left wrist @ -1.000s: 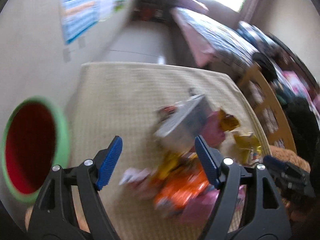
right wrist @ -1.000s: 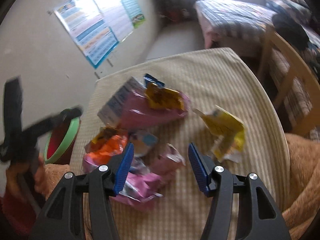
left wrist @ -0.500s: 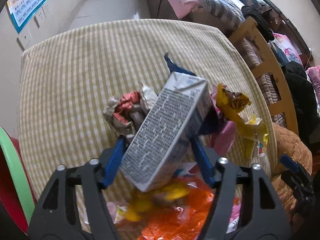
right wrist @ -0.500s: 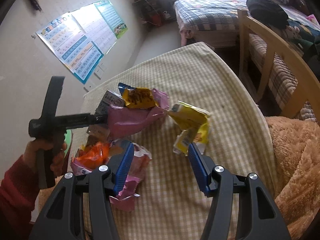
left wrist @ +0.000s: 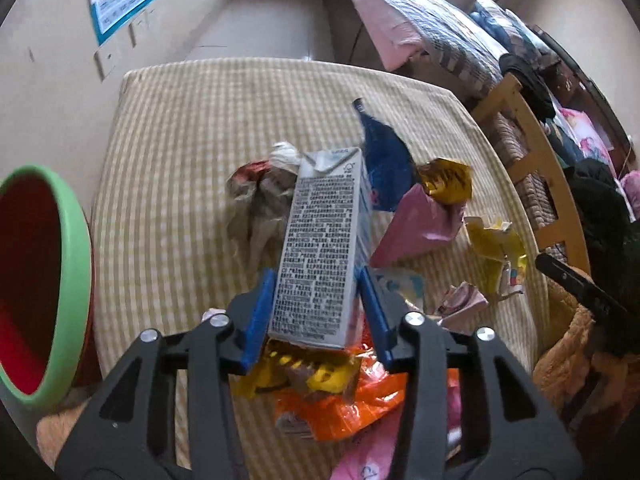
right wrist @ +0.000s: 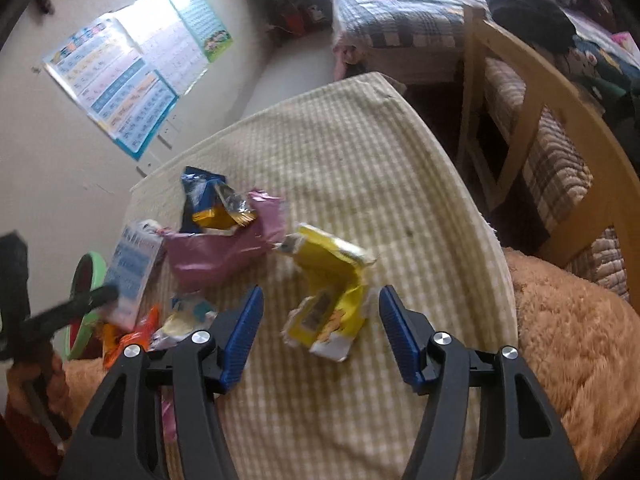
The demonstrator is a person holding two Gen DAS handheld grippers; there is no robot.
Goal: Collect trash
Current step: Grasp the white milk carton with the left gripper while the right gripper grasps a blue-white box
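Left wrist view: the left gripper [left wrist: 316,312] is seen closing on the carton [left wrist: 322,248], with the blue pads already against both side faces near its lower end. The carton is a grey-white drink box, printed text facing the camera, top fold dented, tilted away over the trash pile on the checked tablecloth [left wrist: 180,128]. Risk: the hold is low on a long box, so a swing toward the bin [left wrist: 72,280] could let it pivot or slip out; the thin walls may also be crushed. The bin, green-rimmed and red inside, sits at the table's left edge. Under the carton an orange wrapper [left wrist: 352,404] and yellow scraps are seen; they could be dragged along if snagged.

Right wrist view: the right gripper [right wrist: 320,336] is held wide, jaws opening slightly, with the yellow wrapper [right wrist: 332,304] lying between the pads but not touched. It is crumpled, torn at its lower edge, flat on the cloth. Risk: thin foil may be pushed aside or only partly caught if closure is made too high. A pink bag [right wrist: 224,248] lies just beside it and could be pinched as well.
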